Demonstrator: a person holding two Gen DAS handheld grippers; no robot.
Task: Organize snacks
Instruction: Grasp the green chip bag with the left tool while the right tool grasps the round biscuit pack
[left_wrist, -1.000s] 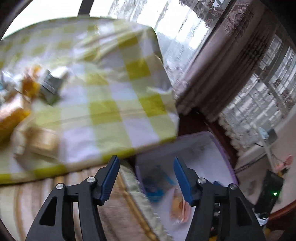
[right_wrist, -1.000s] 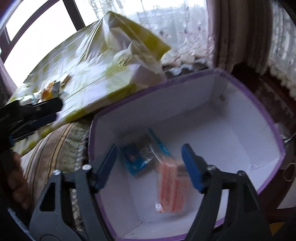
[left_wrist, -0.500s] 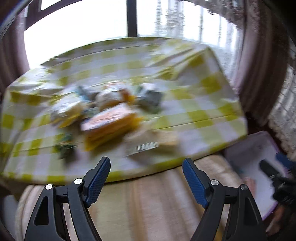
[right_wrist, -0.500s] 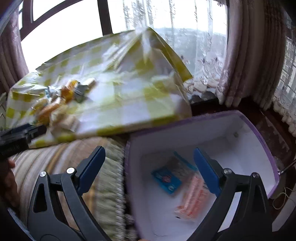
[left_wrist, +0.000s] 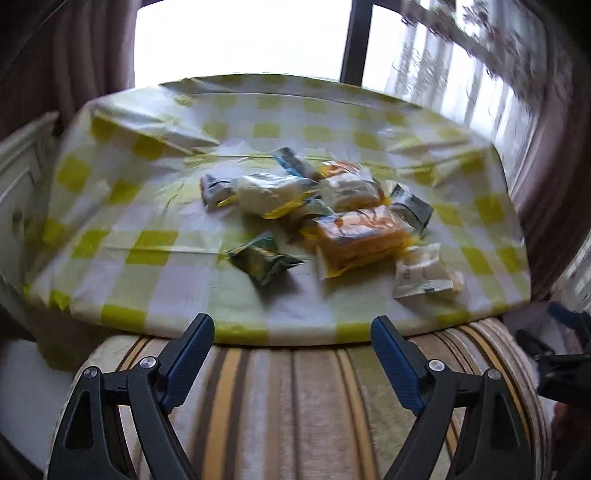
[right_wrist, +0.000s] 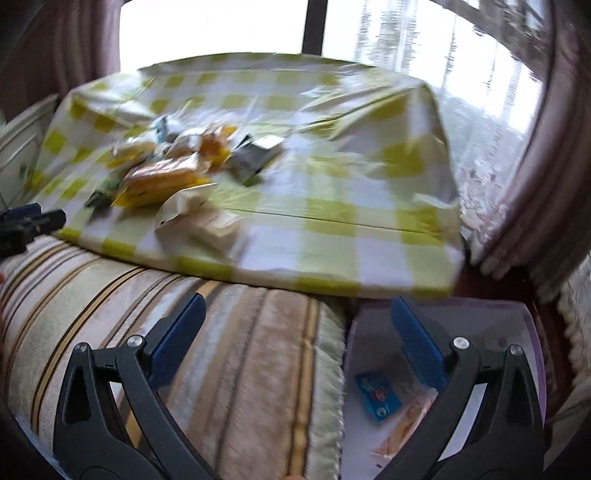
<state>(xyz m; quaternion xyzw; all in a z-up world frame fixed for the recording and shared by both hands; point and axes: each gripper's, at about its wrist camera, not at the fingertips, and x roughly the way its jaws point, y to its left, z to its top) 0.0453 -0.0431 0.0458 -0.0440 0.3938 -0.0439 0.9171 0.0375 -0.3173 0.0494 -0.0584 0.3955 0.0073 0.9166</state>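
Note:
Several snack packets lie heaped on the yellow-checked tablecloth (left_wrist: 155, 243): an orange pack (left_wrist: 360, 236), a green packet (left_wrist: 264, 258), a white packet (left_wrist: 424, 273) and a white bag (left_wrist: 269, 192). My left gripper (left_wrist: 292, 325) hovers over the striped cushion (left_wrist: 295, 406) short of the table edge, its jaws opening with nothing between them. My right gripper (right_wrist: 298, 302) stands open and empty, straddling the cushion and the purple-rimmed white box (right_wrist: 532, 332). In the box lie a blue packet (right_wrist: 377, 395) and an orange packet (right_wrist: 406, 417).
Curtains (left_wrist: 554, 184) hang close to the table's right side, with a bright window behind. A white cabinet (left_wrist: 18, 177) stands to the left. The box sits low beside the cushion (right_wrist: 184, 332), under the table's right corner. The view is motion-blurred.
Both grippers have swung left from over the box toward the table and opened wider. The snack heap is now centred in the left wrist view, and the box has slid out of it.

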